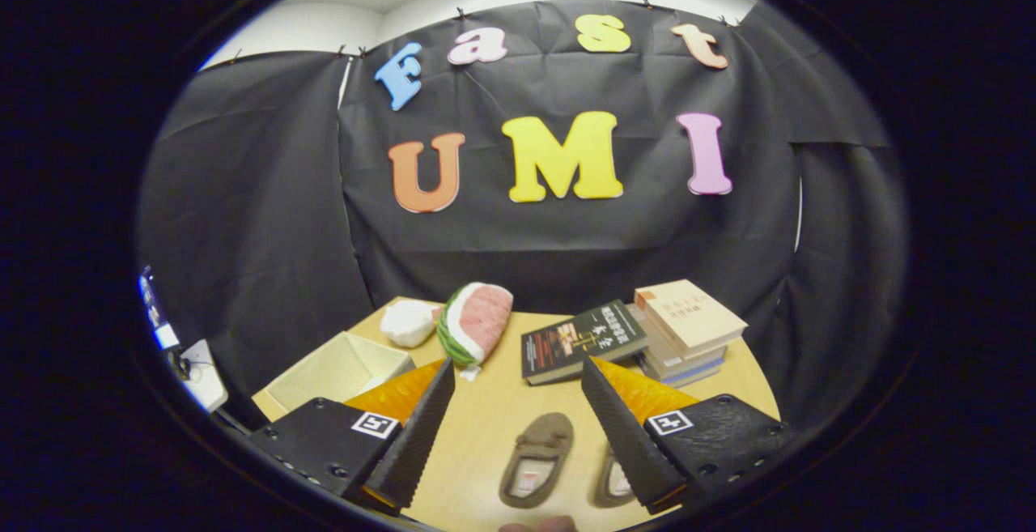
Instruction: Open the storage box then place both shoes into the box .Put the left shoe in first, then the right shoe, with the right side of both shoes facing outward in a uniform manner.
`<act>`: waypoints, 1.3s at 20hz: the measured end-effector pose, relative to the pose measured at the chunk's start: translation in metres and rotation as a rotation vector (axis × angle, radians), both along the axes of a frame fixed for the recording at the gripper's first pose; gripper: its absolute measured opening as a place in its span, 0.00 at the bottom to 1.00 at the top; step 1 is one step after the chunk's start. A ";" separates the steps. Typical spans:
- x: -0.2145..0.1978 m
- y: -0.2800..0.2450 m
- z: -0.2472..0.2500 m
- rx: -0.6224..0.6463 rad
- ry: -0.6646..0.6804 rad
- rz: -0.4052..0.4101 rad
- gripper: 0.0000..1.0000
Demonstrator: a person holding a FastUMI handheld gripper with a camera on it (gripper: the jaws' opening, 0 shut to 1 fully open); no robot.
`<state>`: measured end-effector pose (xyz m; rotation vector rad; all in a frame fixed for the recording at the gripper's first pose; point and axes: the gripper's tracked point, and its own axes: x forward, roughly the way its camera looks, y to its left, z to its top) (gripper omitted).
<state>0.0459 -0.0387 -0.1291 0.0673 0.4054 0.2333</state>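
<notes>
We find the claw spread wide and holding nothing, hovering above the surface. The storage box, at lower left of the frame beside the left finger, stands open with its interior bare, so we judge the opening step done. Both shoes remain outside it: one shoe lies flat between the fingers at lower centre, the second shoe just to its right, partly hidden behind the right finger (which of the two is the left shoe we cannot tell). Neither placement has begun. Beyond the fingers lie a watermelon-slice toy, a white lump, a dark book and a stack of books.
</notes>
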 end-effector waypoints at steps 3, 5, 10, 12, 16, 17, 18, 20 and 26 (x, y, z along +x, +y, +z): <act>-0.005 -0.017 -0.050 0.010 0.106 -0.017 0.96; -0.005 -0.019 -0.083 0.024 0.173 -0.020 0.96; 0.001 -0.017 -0.153 0.058 0.329 -0.034 0.96; 0.001 -0.014 -0.177 0.064 0.389 -0.030 0.96; -0.001 -0.011 -0.217 0.060 0.495 -0.024 0.92; -0.004 -0.009 -0.225 0.055 0.523 -0.022 0.91; -0.003 -0.008 -0.232 0.057 0.545 -0.020 0.86; -0.002 -0.006 -0.243 0.069 0.582 -0.030 0.81; -0.005 -0.004 -0.262 0.160 0.716 -0.090 0.36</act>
